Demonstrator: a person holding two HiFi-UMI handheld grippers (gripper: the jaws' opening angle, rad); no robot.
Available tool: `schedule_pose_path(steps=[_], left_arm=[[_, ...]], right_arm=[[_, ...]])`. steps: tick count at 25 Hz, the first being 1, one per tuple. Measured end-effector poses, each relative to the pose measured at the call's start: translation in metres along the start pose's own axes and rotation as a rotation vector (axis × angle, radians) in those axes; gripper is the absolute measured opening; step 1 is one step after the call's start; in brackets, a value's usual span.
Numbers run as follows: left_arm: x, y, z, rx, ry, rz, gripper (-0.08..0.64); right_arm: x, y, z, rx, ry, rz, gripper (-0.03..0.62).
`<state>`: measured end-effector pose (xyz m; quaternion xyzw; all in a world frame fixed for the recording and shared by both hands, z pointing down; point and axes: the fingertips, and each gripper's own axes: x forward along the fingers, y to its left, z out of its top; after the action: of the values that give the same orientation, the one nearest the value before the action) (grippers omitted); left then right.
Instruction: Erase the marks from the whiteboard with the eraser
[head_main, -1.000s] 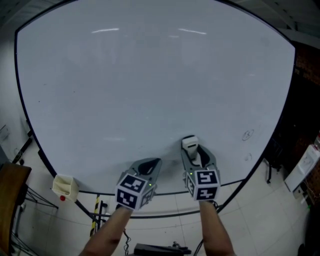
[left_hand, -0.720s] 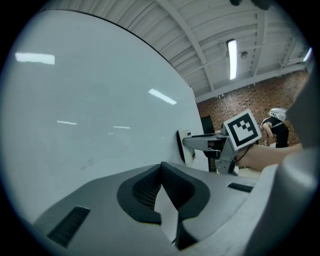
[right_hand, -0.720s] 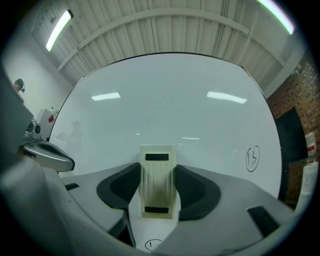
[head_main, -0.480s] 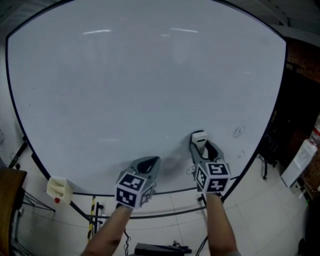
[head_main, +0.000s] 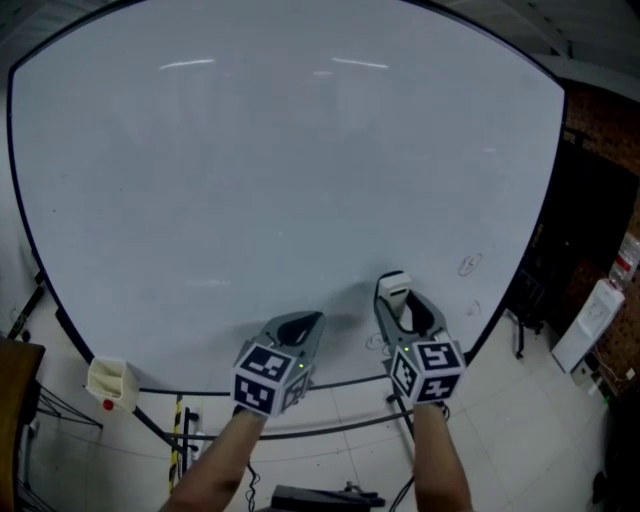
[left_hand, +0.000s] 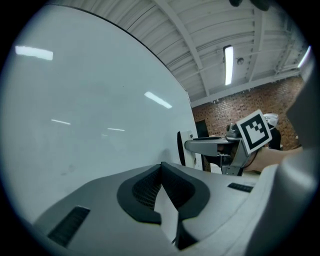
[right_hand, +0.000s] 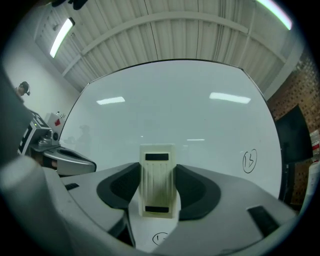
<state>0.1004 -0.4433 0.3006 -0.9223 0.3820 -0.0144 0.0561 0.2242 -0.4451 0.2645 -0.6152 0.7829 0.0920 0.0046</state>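
Observation:
A large whiteboard (head_main: 280, 170) fills the head view. My right gripper (head_main: 395, 300) is shut on a cream eraser (head_main: 392, 287), which is held flat against the board's lower right part. In the right gripper view the eraser (right_hand: 158, 180) stands upright between the jaws. A small circled mark (right_hand: 249, 160) lies to its right and another (right_hand: 160, 238) just below it. The head view shows faint marks (head_main: 467, 265) to the eraser's right. My left gripper (head_main: 300, 325) is shut on nothing, close to the board's lower edge, left of the right gripper (left_hand: 220, 145).
A cream box (head_main: 108, 382) hangs at the board's lower left corner. The board's black stand and a tiled floor (head_main: 540, 400) lie below. A brick wall (head_main: 605, 150) and a white appliance (head_main: 585, 325) are to the right. A brown chair edge (head_main: 15, 380) shows at the left.
My right gripper has slid the eraser to the right along the board, closer to the circled marks. The left gripper has stayed in place.

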Motion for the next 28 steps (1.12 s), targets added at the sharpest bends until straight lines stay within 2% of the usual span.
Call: schedule_pose_path(steps=[14, 25, 28], left_arm=[[0.013, -0.031, -0.011, -0.014, -0.005, -0.112, -0.005], [0.015, -0.046, -0.011, -0.035, 0.000, -0.162, -0.005], [0.015, -0.044, -0.013, -0.019, 0.009, -0.157, -0.005]], right_arm=[[-0.049, 0.009, -0.025, 0.026, 0.044, -0.021, 0.229], [-0.058, 0.010, -0.022, 0.054, 0.033, -0.024, 0.229], [-0.058, 0.011, -0.019, 0.055, 0.026, -0.022, 0.229]])
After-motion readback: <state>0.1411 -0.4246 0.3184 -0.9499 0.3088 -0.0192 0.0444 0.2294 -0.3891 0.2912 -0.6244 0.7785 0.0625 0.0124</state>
